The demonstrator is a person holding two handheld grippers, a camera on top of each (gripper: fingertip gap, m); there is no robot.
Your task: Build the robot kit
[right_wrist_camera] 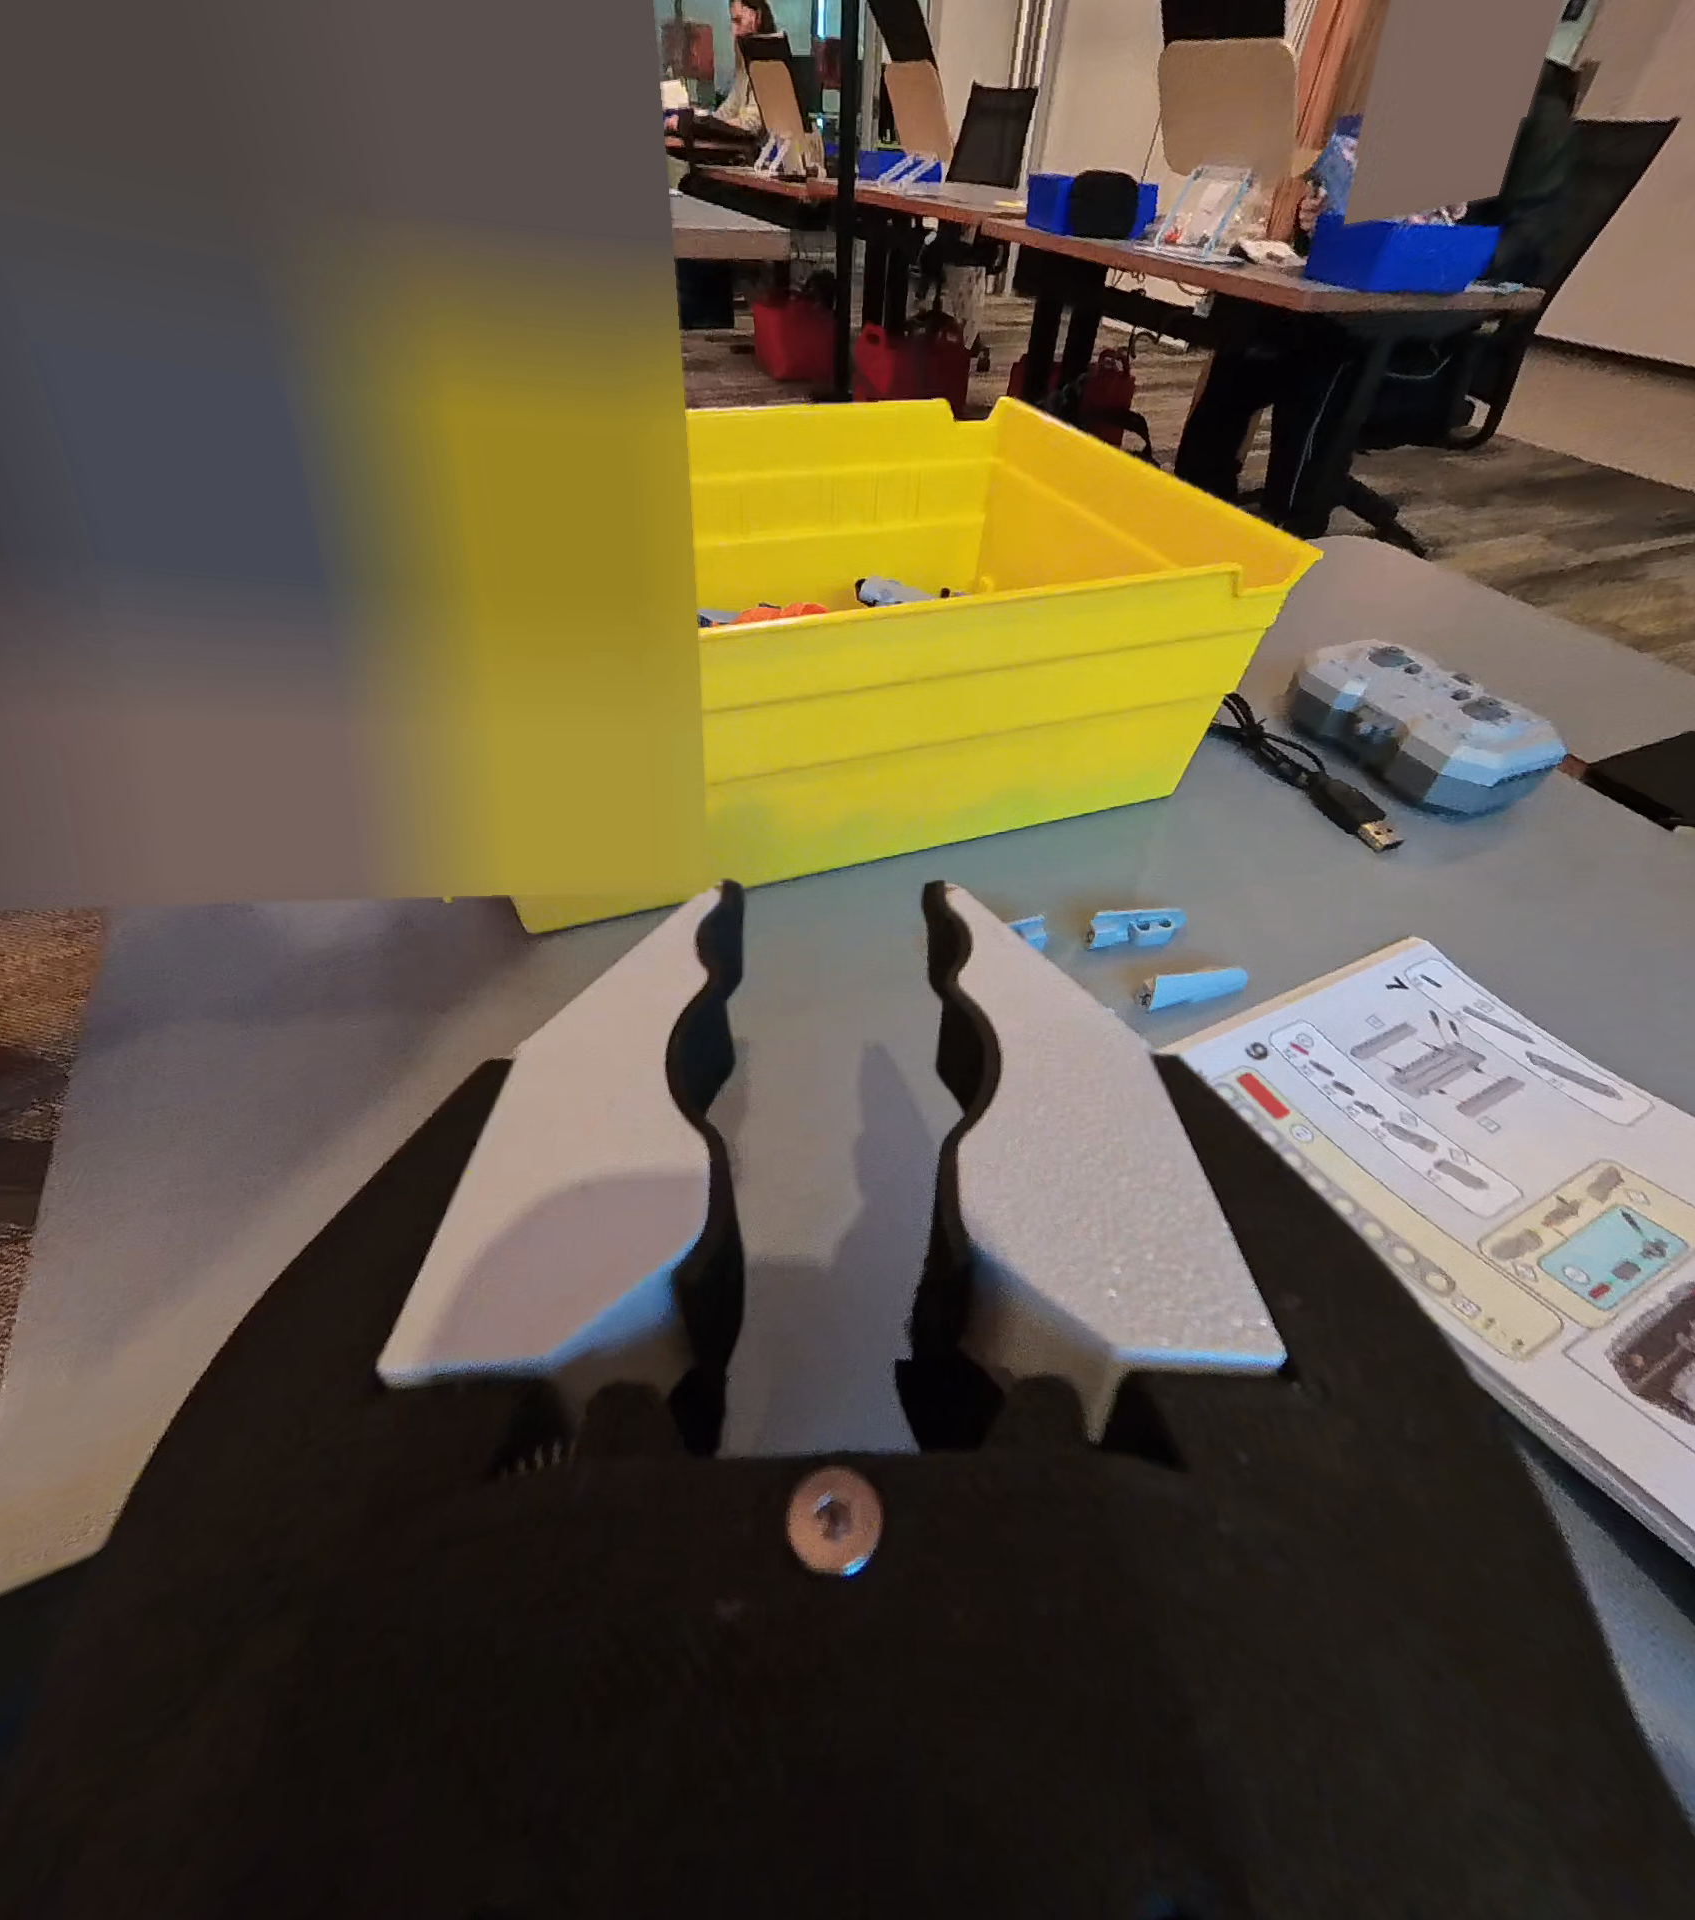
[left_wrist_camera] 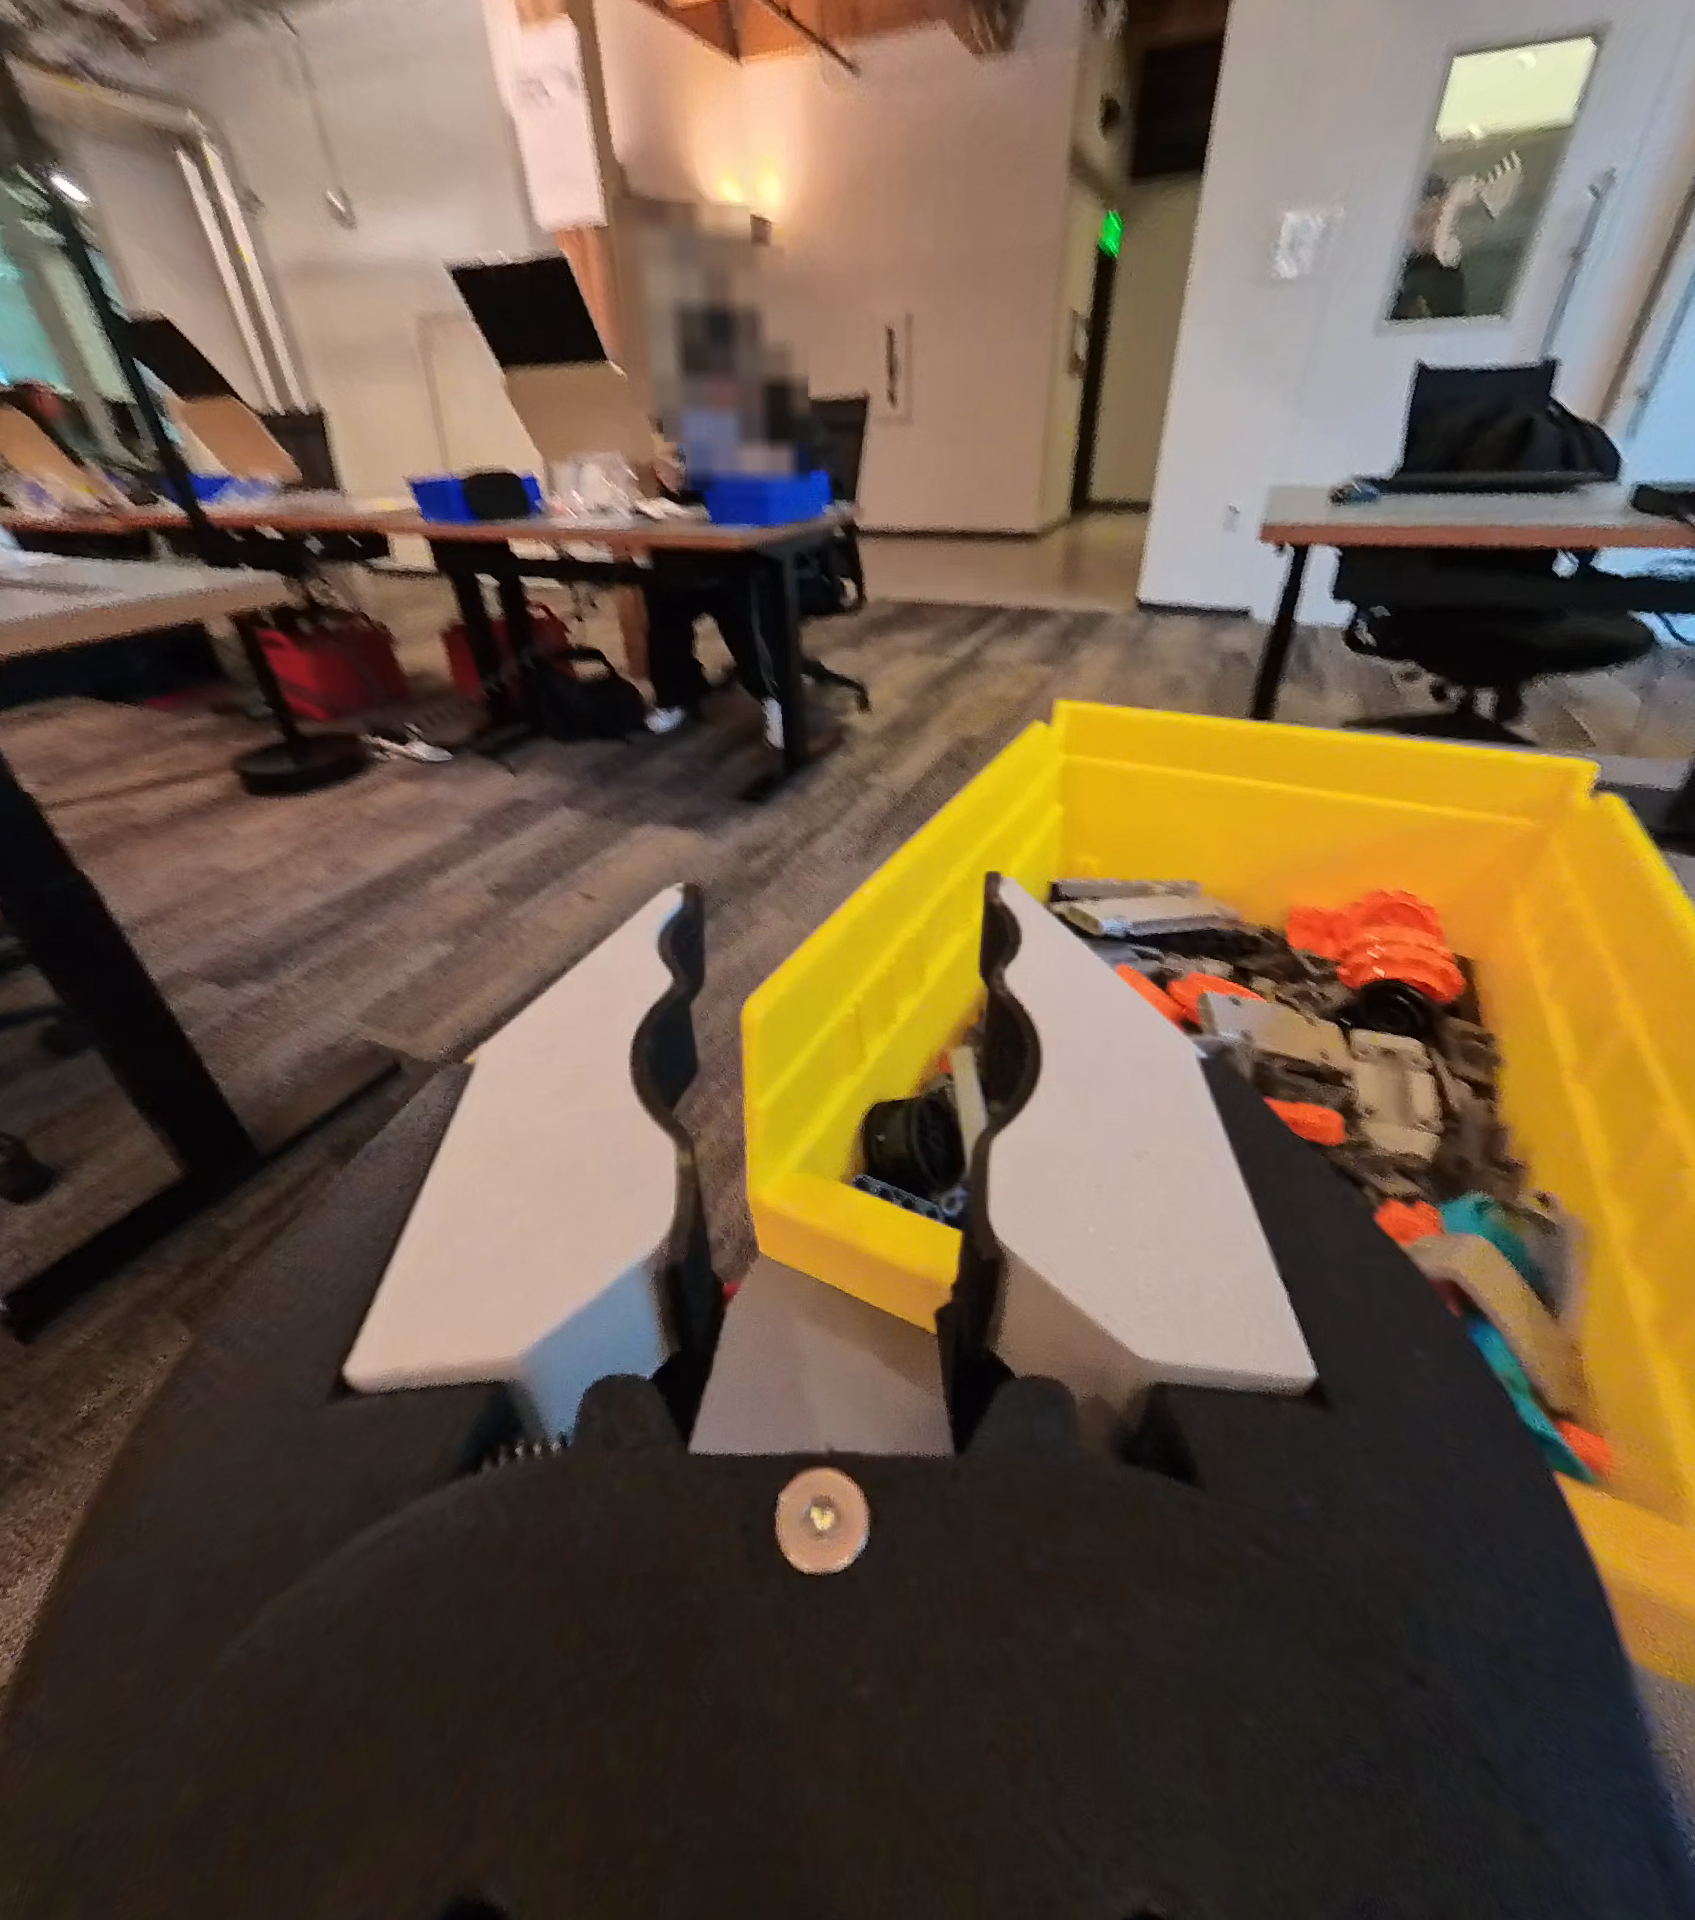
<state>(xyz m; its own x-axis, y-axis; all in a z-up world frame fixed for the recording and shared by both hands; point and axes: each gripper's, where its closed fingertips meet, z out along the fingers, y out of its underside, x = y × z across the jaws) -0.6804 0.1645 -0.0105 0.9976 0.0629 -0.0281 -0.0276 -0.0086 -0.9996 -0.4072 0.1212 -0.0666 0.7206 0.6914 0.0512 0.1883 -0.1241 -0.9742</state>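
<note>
Both tongs (left_wrist_camera: 838,914) (right_wrist_camera: 832,899) parted, empty, yellow bin (left_wrist_camera: 926,997) holding mixed building parts (left_wrist_camera: 1342,1060).

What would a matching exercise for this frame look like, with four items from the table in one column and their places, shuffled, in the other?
Things
1. yellow bin
2. grey controller
3. instruction booklet
4. pale blue pieces

Places
A. lying loose on the table just past the right gripper
B. open at the right edge of the table
C. beside a black USB cable
D. holding a heap of black, grey and orange parts

Pairs: 1-D, 2-C, 3-B, 4-A
</note>
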